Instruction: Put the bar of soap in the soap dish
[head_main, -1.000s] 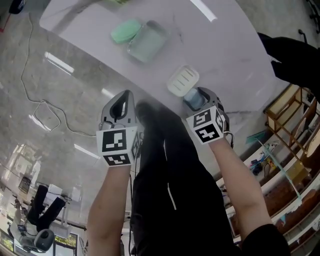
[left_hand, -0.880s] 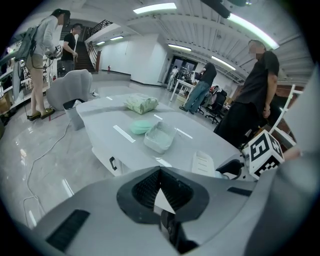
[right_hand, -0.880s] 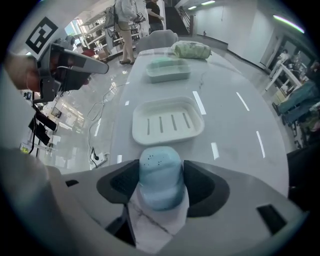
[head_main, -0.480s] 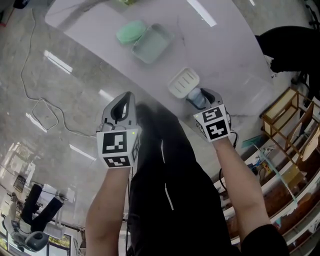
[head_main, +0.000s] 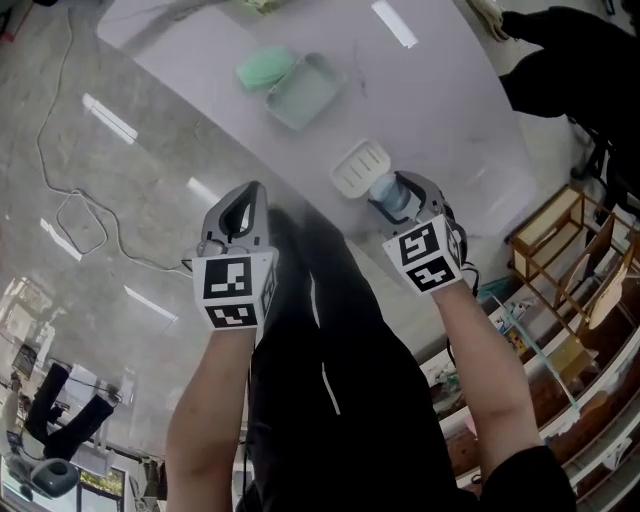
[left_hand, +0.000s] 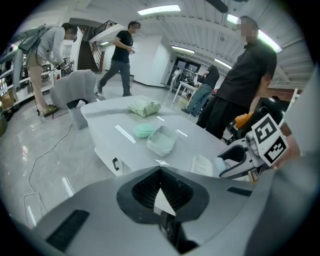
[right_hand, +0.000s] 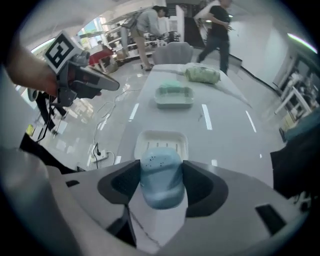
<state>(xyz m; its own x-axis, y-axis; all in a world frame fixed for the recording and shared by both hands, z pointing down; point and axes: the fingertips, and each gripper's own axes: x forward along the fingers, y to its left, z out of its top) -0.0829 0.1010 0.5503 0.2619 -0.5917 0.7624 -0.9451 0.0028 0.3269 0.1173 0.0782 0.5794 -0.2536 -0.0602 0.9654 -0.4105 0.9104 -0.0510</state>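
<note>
Lifted slightly in right gripper (right_hand: 161, 175), jaws just tightened on pale blue speckled bar of soap (right_hand: 160, 184), beside white slotted plastic soap dish (right_hand: 161, 136); left gripper (left_hand: 160, 175) pressed together, empty. Risks slipping from slick pinch, or landing on rim.

Grey tools (head_main: 248, 190) (head_main: 388, 190) (checker-marked cubes (head_main: 232, 290)), black trousers (head_main: 330, 400).
</note>
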